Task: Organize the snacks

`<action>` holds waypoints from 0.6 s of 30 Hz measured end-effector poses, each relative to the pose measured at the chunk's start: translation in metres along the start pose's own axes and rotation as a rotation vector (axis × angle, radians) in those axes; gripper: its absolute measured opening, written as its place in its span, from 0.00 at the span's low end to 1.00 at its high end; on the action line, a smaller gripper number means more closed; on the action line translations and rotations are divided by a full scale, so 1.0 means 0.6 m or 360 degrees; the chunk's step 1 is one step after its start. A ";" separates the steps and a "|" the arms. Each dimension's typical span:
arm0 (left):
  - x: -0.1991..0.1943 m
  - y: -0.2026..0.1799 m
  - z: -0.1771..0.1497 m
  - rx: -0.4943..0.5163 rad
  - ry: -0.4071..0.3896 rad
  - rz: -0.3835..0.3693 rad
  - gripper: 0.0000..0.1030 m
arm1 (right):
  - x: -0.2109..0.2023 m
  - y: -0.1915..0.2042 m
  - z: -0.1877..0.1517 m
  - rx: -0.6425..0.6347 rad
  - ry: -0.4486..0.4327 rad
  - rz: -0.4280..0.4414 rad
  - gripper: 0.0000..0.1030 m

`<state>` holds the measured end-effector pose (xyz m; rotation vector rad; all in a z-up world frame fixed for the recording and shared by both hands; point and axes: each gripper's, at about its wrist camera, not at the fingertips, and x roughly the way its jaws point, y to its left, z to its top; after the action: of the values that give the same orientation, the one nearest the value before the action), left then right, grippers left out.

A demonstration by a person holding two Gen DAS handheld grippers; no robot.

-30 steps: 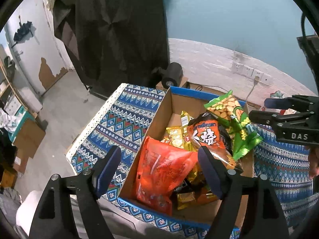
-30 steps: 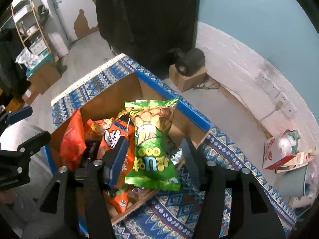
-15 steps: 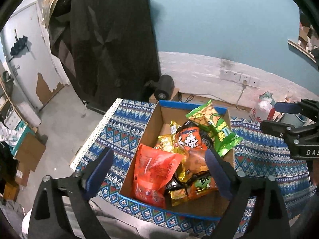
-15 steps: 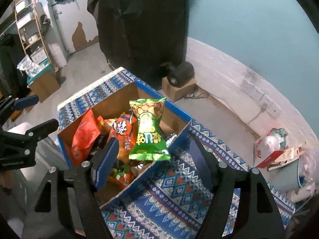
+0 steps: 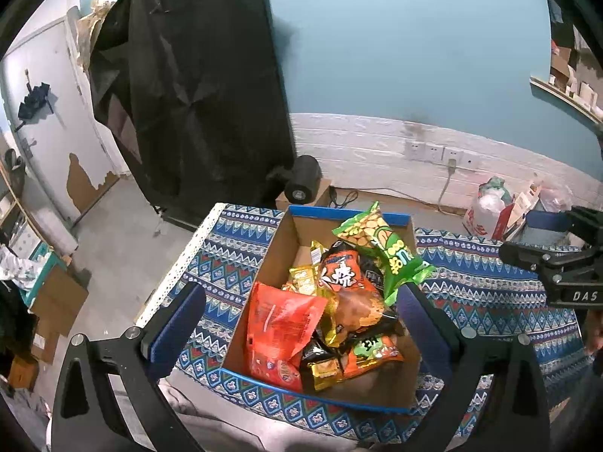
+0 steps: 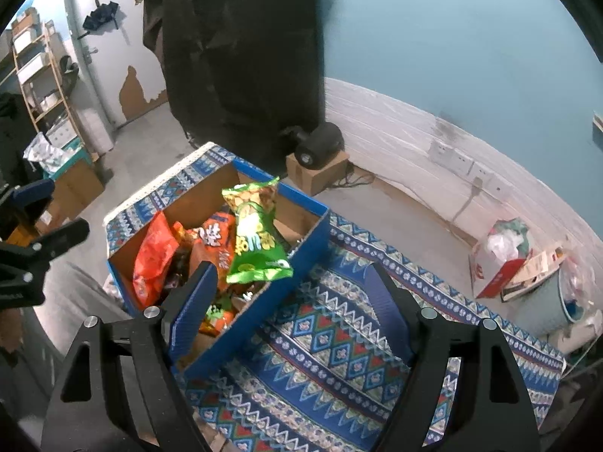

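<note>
Blue-rimmed box [image 5: 350, 211] under both opening, empty tools; only right view shows bin [image 6: 542, 301].

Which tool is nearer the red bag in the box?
Left. The left tool hangs open over the box with the red bag between its fingers, untouched. The right tool is open off the box's other side, over the cloth.

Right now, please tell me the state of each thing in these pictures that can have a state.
Cardboard box: open, piled with snacks.
Green bag: sealed, lying on top, over the box edge.
Red bag: sealed, leaning in the box.
Left gripper: opening, nothing between its jaws.
Right gripper: opening, holding nothing.
Patterned cloth: spread flat under the box.
</note>
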<state>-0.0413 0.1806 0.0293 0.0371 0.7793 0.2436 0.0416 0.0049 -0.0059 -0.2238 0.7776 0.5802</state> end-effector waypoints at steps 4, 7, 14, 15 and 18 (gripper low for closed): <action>-0.001 -0.005 0.002 0.0005 0.0008 0.0001 0.99 | -0.003 -0.004 -0.010 -0.0009 0.0012 -0.0008 0.77; -0.003 -0.007 0.003 0.0016 0.0007 0.0015 0.99 | -0.006 -0.011 -0.013 0.0002 0.0013 -0.0004 0.77; 0.003 -0.008 0.002 0.0044 0.0041 0.0040 0.99 | -0.009 -0.016 -0.013 0.0008 0.0014 -0.0004 0.77; 0.004 -0.008 0.001 0.0045 0.0041 0.0040 0.99 | -0.008 -0.016 -0.012 0.0003 0.0015 0.0002 0.77; 0.002 -0.007 0.001 0.0050 0.0032 0.0042 0.99 | -0.009 -0.015 -0.012 -0.0008 0.0013 -0.0001 0.77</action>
<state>-0.0389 0.1767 0.0284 0.0747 0.8031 0.2569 0.0392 -0.0074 -0.0070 -0.2310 0.7842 0.5811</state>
